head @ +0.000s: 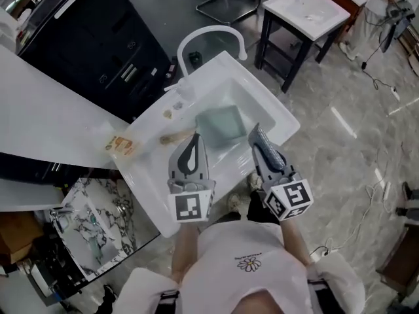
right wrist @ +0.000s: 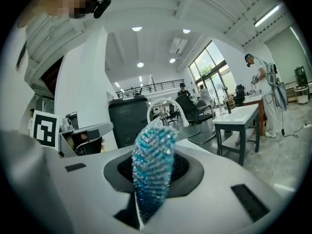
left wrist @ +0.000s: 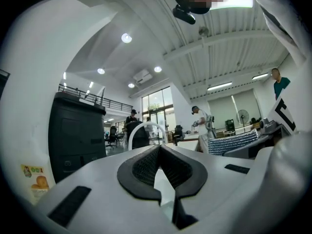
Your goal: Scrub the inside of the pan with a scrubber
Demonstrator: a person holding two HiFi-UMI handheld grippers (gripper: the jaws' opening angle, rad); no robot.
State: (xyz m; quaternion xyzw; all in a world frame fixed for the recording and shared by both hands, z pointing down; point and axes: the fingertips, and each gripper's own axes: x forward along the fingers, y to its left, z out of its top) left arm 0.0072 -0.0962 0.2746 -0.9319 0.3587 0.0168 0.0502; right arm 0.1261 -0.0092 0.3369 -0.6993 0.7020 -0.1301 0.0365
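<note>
Blue scrubber (right wrist: pixel 152 179) clamped in right gripper (right wrist: pixel 153 150), left gripper (left wrist: pixel 159 149) closed empty; only head view shows pan (head: pixel 221 123) inside the sink (head: pixel 278 113).

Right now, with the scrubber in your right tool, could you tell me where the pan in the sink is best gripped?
Probably its near rim, with the shut, empty left tool opened and coming from above on your side. The square pan lies flat in the sink and shows no handle, so the rim seems the only thin edge.

This is an open-plan test hall: sink stands (head: pixel 308 10) on marble floor (head: pixel 353 142), office chairs (right wrist: pixel 191 110), a mezzanine railing (left wrist: pixel 83 94)
</note>
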